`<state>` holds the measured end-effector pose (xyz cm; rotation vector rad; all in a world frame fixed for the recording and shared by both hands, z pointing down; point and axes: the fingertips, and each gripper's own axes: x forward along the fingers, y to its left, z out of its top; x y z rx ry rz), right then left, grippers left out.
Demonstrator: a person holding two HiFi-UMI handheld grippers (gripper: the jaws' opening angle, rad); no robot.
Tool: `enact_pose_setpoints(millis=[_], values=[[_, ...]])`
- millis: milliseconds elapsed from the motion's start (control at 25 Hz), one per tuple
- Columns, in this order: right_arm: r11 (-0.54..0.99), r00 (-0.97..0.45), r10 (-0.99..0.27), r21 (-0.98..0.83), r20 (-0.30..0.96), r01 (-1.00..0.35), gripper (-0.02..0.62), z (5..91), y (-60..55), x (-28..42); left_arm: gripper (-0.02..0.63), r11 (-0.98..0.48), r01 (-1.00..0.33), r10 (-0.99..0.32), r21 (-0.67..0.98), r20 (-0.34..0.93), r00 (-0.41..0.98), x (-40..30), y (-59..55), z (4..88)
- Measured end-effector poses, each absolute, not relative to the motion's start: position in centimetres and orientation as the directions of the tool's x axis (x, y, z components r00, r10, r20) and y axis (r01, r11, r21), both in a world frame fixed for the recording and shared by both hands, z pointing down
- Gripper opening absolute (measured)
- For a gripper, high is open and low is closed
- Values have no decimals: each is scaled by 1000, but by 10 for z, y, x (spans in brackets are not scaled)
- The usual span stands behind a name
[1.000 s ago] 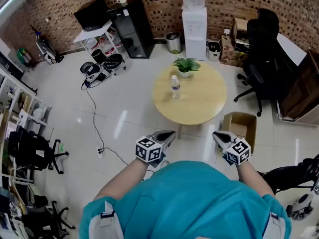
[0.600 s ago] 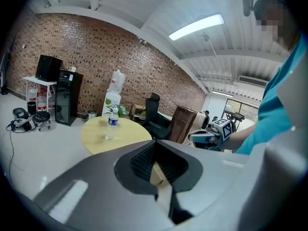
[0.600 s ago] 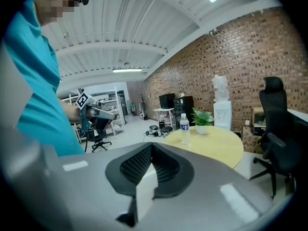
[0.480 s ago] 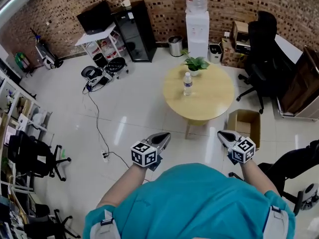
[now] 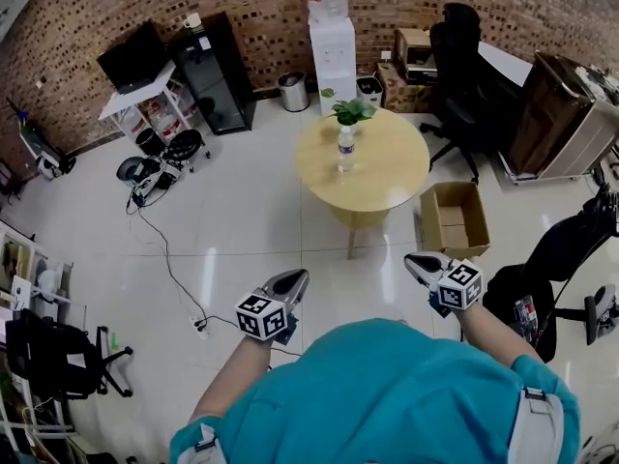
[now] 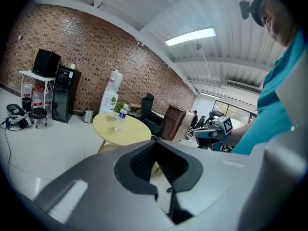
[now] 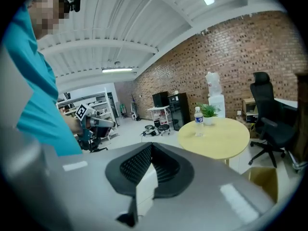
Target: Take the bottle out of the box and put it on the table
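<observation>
On the round desk [image 5: 382,177] in the middle of the room, the bottle [image 5: 345,149] stands upright, just beside a potted plant [image 5: 351,112] and well apart from both tools. The open cardboard box [image 5: 453,222] sits on the floor near the desk's right side. Close to the person's body, the left tool [image 5: 293,278] and the right tool [image 5: 416,262] each have their jaws pressed together on nothing, pointing toward the desk.

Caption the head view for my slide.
Clear plastic water bottle stands on round yellow wooden table, brown cardboard box beside it.
</observation>
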<state>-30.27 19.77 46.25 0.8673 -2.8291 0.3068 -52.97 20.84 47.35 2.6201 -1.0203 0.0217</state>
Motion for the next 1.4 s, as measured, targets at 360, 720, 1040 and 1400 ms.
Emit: enact_pose_setpoints(millis=[360,720,1040,1400], values=[[812,-836,-533,-200,126,-548,2,445,242,-237,3,-689,-666,-681,286,62,730,-458,251,453],[848,-883,-460,-250,90,-467,0,448,255,-165,3,-694,-655,-674,299,50,737,-350,262,448],[858,-884,-454,-213,110,-467,0,448,259,-168,2,-685,-673,-691,280,44,722,-358,269,445],[865,-881,-454,-171,131,-471,0,444,271,-189,2,-690,-664,-687,287,28,726,-382,276,443]])
